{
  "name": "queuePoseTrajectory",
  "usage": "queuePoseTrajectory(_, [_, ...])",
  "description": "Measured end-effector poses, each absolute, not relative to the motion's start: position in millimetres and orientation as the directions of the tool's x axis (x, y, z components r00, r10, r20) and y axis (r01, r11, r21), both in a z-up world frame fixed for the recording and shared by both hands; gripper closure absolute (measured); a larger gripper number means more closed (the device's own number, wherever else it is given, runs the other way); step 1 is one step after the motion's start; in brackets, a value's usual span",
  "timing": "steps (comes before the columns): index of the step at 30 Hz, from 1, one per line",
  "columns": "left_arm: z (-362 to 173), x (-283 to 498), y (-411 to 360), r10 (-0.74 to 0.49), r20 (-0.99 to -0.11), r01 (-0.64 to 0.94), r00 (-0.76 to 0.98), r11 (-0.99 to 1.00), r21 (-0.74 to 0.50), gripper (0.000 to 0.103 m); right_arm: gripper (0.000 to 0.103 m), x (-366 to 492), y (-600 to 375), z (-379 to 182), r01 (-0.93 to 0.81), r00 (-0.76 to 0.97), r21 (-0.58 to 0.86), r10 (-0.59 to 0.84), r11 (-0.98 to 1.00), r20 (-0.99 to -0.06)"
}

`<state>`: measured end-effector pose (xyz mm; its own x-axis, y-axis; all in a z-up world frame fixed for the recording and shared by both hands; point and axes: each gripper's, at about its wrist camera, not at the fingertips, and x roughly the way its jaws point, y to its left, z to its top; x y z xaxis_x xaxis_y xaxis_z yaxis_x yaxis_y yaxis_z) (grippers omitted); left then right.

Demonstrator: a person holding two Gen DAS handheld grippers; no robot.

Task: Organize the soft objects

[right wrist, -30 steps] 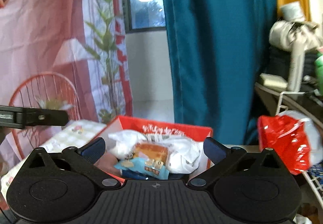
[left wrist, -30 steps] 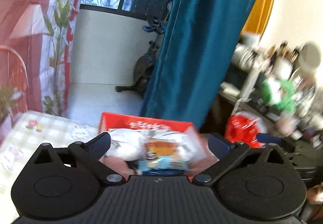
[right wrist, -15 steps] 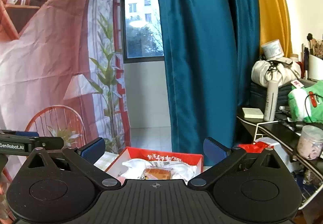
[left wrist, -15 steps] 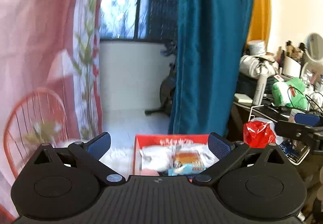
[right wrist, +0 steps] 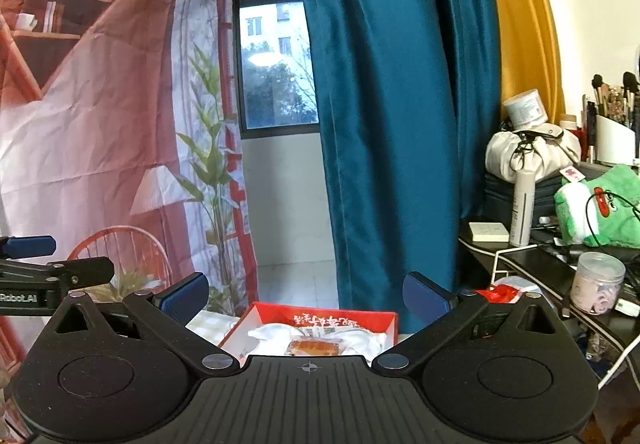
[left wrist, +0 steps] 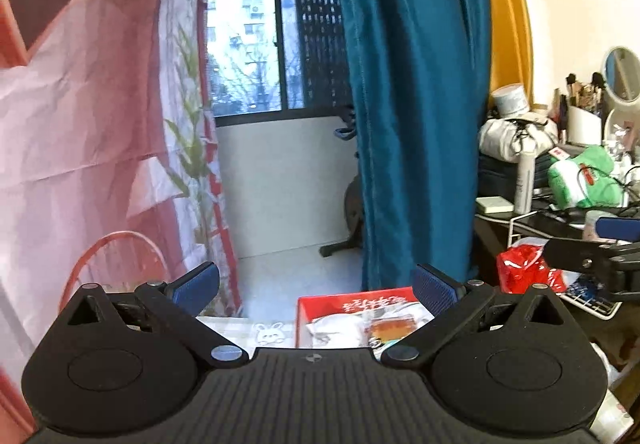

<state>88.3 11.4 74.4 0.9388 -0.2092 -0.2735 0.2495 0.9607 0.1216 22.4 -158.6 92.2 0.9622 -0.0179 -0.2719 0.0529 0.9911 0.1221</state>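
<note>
Right wrist: both ribbed black grippers gape empty above red cardboard box.

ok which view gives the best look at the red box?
The right wrist view. There the red box sits centred between the open fingers, with its far wall, left side and the white bags inside showing. In the left wrist view, the box lies off to the right and the right finger covers one corner.

Showing teal on the curtain, mustard yellow on the drape beside it, red with white lettering on the box, pink-red with printed green leaves on the backdrop, bright green on the plush toy, blue on the gripper pads.
</note>
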Motion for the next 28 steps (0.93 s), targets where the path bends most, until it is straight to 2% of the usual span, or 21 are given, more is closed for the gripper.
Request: queuePoseTrajectory(28, [67.4,82.5,17.4,-0.245,-0.301,0.278,0.922,0.958,0.071,0.000,0.000,18.3,-160.3,86.0,0.087,0.951,0.118,-0.047,0.989,-0.305])
